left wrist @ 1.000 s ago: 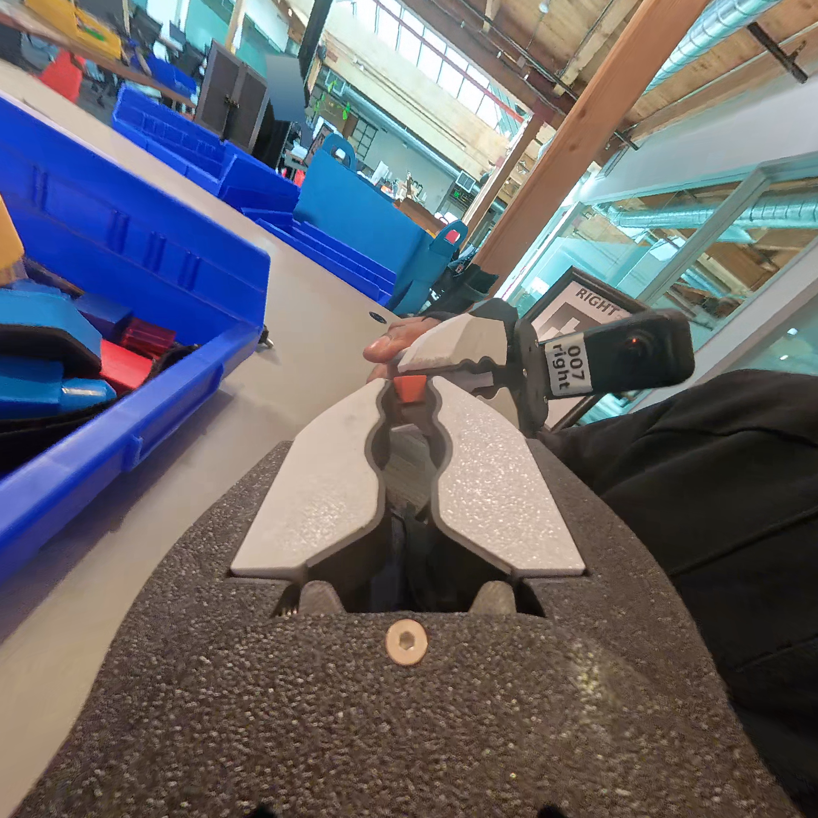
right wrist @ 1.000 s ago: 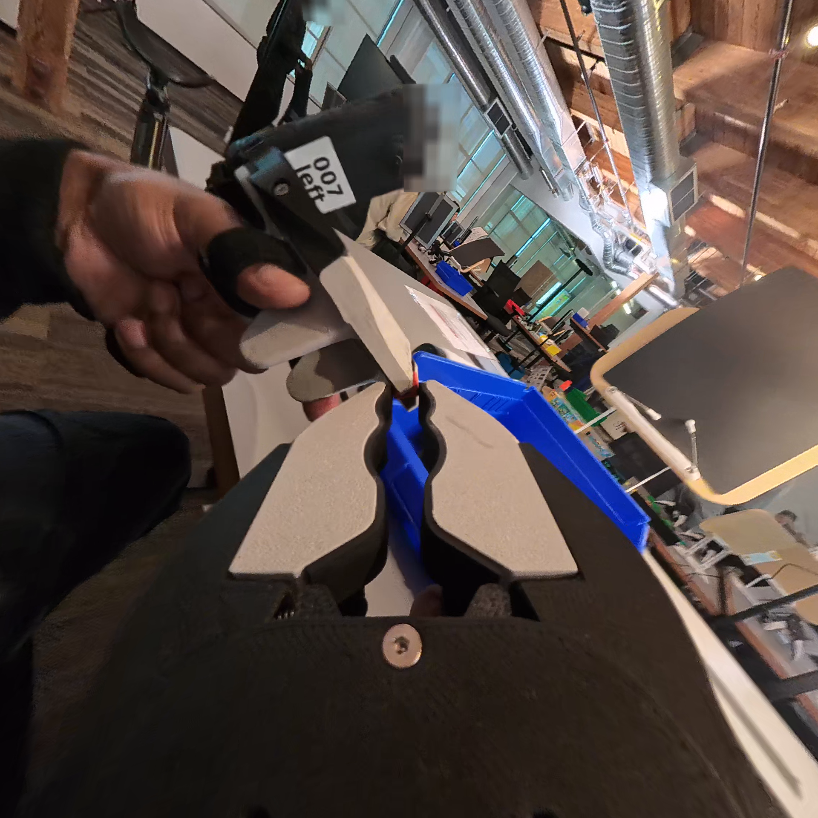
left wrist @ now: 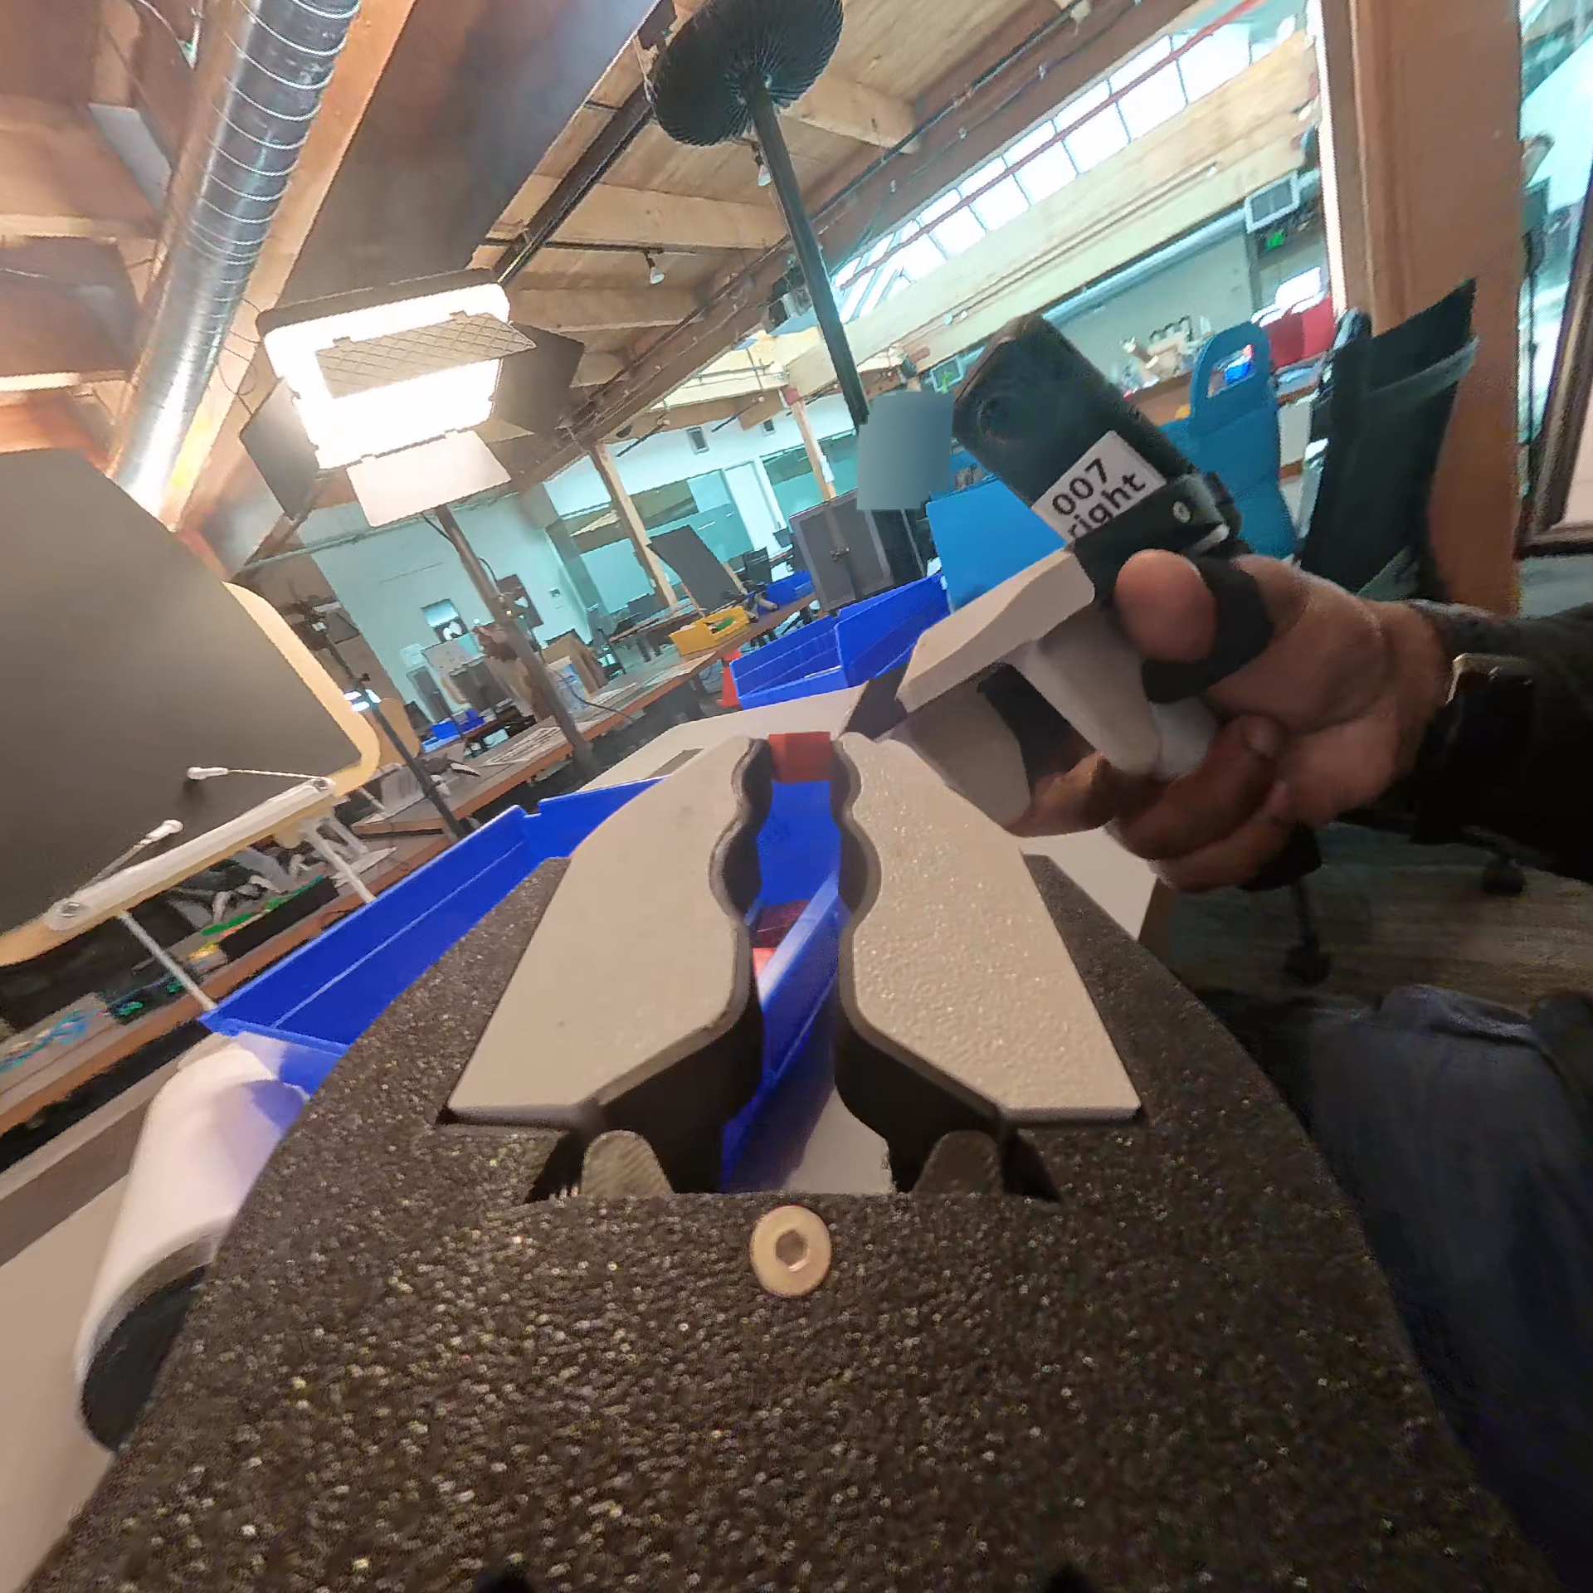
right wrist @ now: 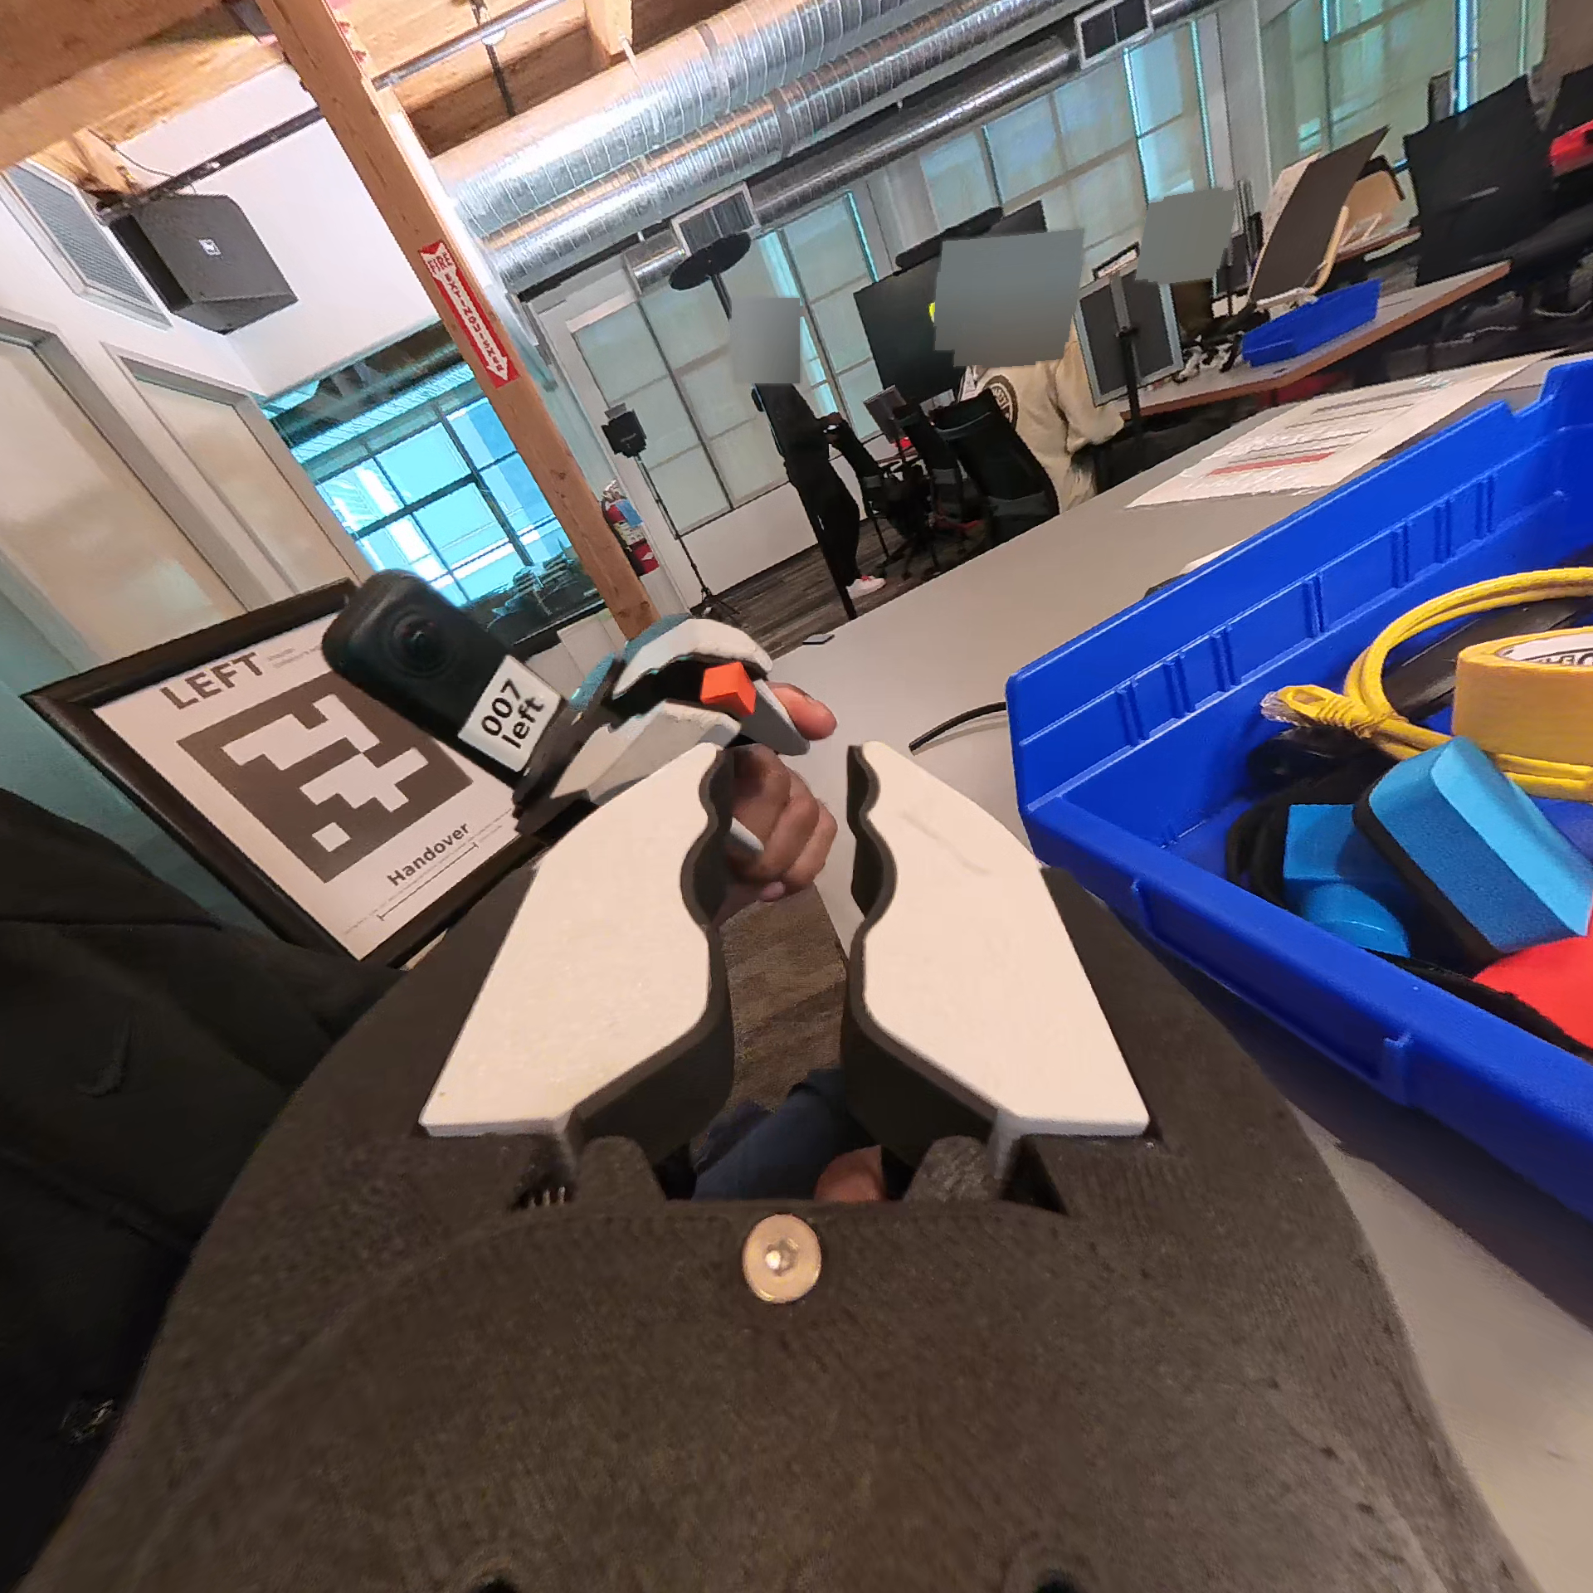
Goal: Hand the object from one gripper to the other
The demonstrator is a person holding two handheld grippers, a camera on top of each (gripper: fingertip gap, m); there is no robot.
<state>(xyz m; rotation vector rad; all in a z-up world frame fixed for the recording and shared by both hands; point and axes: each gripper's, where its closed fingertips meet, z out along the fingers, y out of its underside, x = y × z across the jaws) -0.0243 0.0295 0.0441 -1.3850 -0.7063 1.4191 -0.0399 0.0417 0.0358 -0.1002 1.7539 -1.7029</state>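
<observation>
Since a second ago the two grippers are drawing apart; the right gripper (right wrist: 784, 759), which was meeting the left one tip to tip, is now standing off with nothing between its fingers, its jaws parted and empty. The left gripper (left wrist: 802, 750) is clenching the small orange-red block (left wrist: 800, 757) at the very tips of its fingers, so the block is sitting up in the air, just beside the right gripper's fingertip in the left wrist view, and above the near corner of the blue bin (left wrist: 414, 914); the right wrist view is showing the same block (right wrist: 727, 690) pinched in the left gripper (right wrist: 733, 698), with part of it jutting clear of the fingers. Holding it by one end is probably deliberate, since it is leaving a free face for the other tool to take. Which way the handover is running is hard to judge from here; either the left has just received the block, or the right is lining up for a fresh approach. The bin (right wrist: 1293, 690) is resting on the grey table (right wrist: 991, 595), holding a yellow cable (right wrist: 1414, 655), tape and blue foam pieces.
</observation>
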